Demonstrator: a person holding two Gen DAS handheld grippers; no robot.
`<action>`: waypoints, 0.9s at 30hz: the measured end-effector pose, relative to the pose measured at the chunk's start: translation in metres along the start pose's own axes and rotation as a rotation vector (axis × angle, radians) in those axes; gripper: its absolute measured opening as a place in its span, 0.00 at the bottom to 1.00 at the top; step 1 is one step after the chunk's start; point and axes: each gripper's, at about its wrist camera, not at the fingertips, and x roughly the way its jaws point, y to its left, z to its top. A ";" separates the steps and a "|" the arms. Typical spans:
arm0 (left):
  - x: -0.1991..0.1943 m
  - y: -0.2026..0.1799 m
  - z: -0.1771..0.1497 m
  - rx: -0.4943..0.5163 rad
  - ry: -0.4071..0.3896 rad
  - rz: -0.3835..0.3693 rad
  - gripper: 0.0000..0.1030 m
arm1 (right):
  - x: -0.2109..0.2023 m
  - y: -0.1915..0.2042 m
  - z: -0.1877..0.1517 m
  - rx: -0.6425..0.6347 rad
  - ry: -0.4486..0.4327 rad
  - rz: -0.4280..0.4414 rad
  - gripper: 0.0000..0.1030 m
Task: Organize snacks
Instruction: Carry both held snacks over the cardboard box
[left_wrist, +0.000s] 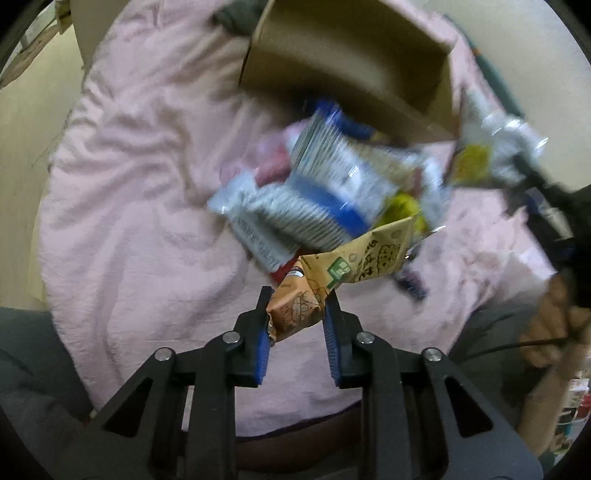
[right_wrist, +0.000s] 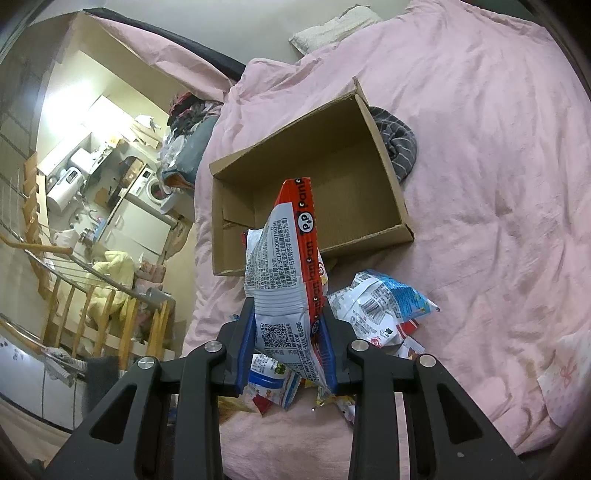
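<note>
On the pink bedding lies a pile of snack bags, just in front of an open cardboard box with nothing inside it. My left gripper points steeply down at the pile's near edge, its blue pads pressed on a brown-orange snack packet. My right gripper is shut on a red and white snack bag, which it holds upright in front of the box. That bag also shows blurred at the right of the left wrist view.
A pink blanket covers the bed. A grey striped garment lies against the box's far right side. The bed's left edge drops off to a railing and a room below. A person's hand is at the right.
</note>
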 end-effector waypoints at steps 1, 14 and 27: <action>-0.009 -0.005 0.004 0.011 -0.033 0.002 0.21 | -0.002 -0.001 0.001 0.004 -0.010 0.004 0.31; -0.046 -0.026 0.115 0.085 -0.235 0.097 0.21 | 0.005 -0.005 0.042 0.012 -0.059 -0.008 0.31; 0.012 -0.043 0.189 0.163 -0.246 0.170 0.21 | 0.065 -0.014 0.089 -0.033 -0.034 -0.060 0.31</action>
